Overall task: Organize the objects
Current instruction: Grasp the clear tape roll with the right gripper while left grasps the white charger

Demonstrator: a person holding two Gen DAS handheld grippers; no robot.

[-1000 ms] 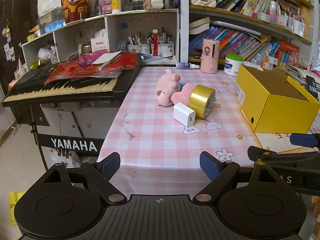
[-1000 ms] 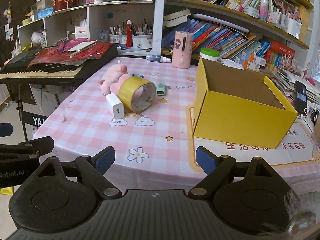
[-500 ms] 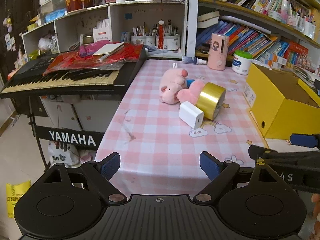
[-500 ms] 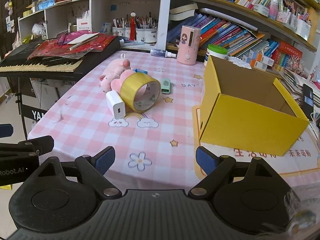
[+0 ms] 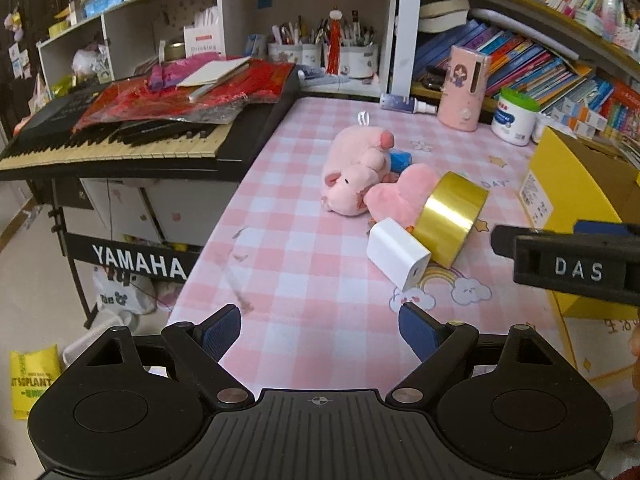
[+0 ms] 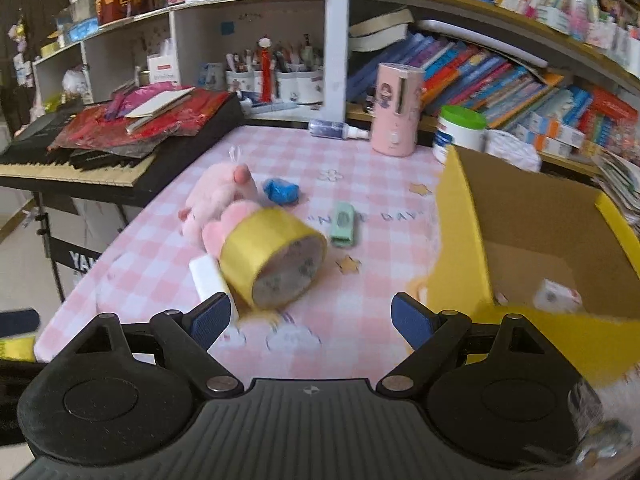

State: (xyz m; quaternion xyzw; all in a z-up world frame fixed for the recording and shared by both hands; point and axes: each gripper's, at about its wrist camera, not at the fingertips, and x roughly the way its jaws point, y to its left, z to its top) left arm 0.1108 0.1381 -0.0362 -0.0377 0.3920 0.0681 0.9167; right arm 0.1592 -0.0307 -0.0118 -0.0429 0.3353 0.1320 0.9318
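The right gripper (image 6: 310,320), jaws wide and empty, sits nearer the gold tape roll (image 6: 272,256), which lies just ahead-left, its open end facing the gripper.

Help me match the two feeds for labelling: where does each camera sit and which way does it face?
Left wrist: on the left gripper, angled down over the table's near edge; its open jaws show, and the right gripper beside it.
Right wrist: on the right gripper, facing the tape and box; open jaws show.
Shared: tape, pig, charger, box.
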